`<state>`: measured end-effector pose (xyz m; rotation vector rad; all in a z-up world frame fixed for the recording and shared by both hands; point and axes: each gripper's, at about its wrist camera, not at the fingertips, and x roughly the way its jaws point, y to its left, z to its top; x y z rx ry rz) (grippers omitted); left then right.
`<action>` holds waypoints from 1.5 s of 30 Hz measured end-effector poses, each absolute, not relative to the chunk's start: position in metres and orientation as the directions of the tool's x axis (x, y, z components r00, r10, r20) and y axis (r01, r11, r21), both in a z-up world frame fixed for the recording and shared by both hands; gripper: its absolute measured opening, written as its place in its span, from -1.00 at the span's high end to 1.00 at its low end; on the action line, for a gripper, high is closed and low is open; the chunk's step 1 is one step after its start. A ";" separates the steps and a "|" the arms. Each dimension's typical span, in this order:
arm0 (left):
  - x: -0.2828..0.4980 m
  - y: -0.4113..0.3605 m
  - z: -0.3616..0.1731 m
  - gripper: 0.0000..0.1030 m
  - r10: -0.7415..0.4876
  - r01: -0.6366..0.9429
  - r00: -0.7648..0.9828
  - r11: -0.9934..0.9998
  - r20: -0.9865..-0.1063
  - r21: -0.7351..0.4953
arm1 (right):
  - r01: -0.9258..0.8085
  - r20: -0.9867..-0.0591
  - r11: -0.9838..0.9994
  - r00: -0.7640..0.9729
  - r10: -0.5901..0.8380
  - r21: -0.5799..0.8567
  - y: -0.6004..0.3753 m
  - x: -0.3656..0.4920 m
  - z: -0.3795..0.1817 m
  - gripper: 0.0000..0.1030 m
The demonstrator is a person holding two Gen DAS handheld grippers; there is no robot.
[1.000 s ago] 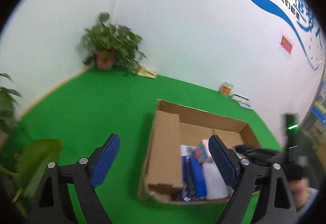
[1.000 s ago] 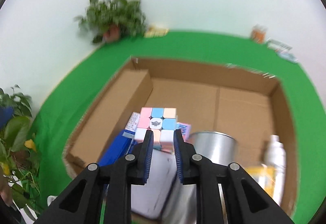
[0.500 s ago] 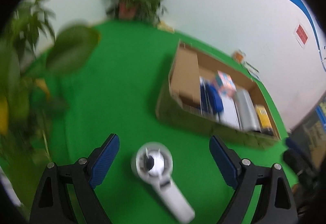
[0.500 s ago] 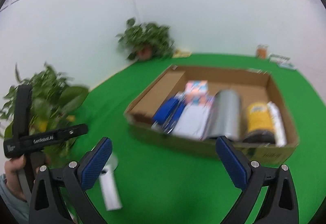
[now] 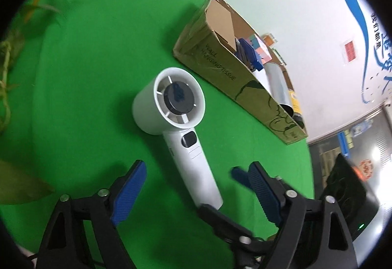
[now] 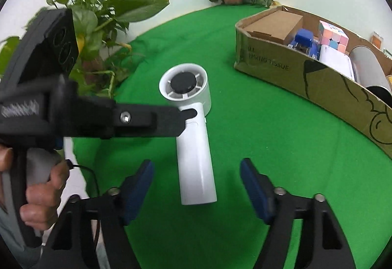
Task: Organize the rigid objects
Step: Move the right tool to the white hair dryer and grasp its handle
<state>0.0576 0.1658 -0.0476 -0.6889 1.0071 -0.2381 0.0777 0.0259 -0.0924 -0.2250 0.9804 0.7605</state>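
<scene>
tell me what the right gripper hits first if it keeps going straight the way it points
Most likely the white handheld fan: its handle lies on the green cloth between the closing right gripper fingers, not yet touched. Depth is hard to judge.

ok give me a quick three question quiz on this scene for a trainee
1. True or false: the white handheld fan already lies inside the cardboard box.
2. Which lies in the box? A) pastel puzzle cube B) banana C) mug
3. Fill in: the fan lies on a ____ cloth.

Key
1. False. It lies on the cloth outside the box, its handle between the open fingers of the left gripper and the right gripper, both closing, neither touching it.
2. A
3. green
</scene>
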 end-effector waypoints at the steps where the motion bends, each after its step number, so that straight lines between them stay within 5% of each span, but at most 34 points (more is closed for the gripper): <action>1: 0.060 0.164 -0.051 -0.39 -0.496 -0.120 0.520 0.763 -0.695 -0.635 | -0.667 -0.822 0.728 0.319 0.472 0.159 0.027 0.081 -0.096 0.11; 2: 0.063 0.161 -0.055 -0.26 -0.510 -0.115 0.509 0.759 -0.694 -0.641 | -0.661 -0.832 0.730 0.298 0.467 0.173 0.030 0.080 -0.102 0.34; 8: 0.078 0.145 -0.062 0.30 -0.515 -0.104 0.482 0.770 -0.709 -0.630 | -0.600 -0.813 0.752 0.274 0.513 0.273 0.017 0.083 -0.112 0.40; 13: 0.087 0.112 -0.054 0.31 -0.553 -0.020 0.441 0.781 -0.707 -0.624 | -0.377 -0.738 0.730 0.156 0.657 0.570 -0.039 0.107 -0.128 0.40; 16: 0.096 0.088 -0.053 0.31 -0.586 0.039 0.412 0.776 -0.698 -0.629 | -0.304 -0.722 0.734 0.175 0.669 0.607 -0.065 0.110 -0.129 0.35; 20: 0.102 0.069 -0.046 0.16 -0.571 0.085 0.427 0.798 -0.701 -0.597 | -0.207 -0.778 0.839 0.313 0.545 0.504 -0.099 0.111 -0.119 0.14; 23: 0.103 0.070 -0.046 -0.16 -0.564 0.083 0.438 0.801 -0.700 -0.593 | -0.210 -0.787 0.871 0.373 0.491 0.444 -0.110 0.110 -0.111 0.14; 33: 0.114 0.086 -0.058 -0.08 -0.602 0.033 0.417 0.759 -0.681 -0.650 | -0.466 -0.794 0.880 0.498 0.349 0.094 -0.057 0.091 -0.095 0.15; 37: 0.127 0.078 -0.053 -0.01 -0.579 0.050 0.410 0.786 -0.705 -0.617 | -0.499 -0.798 0.866 0.509 0.324 0.033 -0.046 0.092 -0.094 0.36; 45: 0.137 0.048 -0.048 -0.01 -0.628 0.137 0.364 0.767 -0.688 -0.627 | -0.217 -0.720 0.809 0.374 0.585 0.546 -0.116 0.122 -0.110 0.38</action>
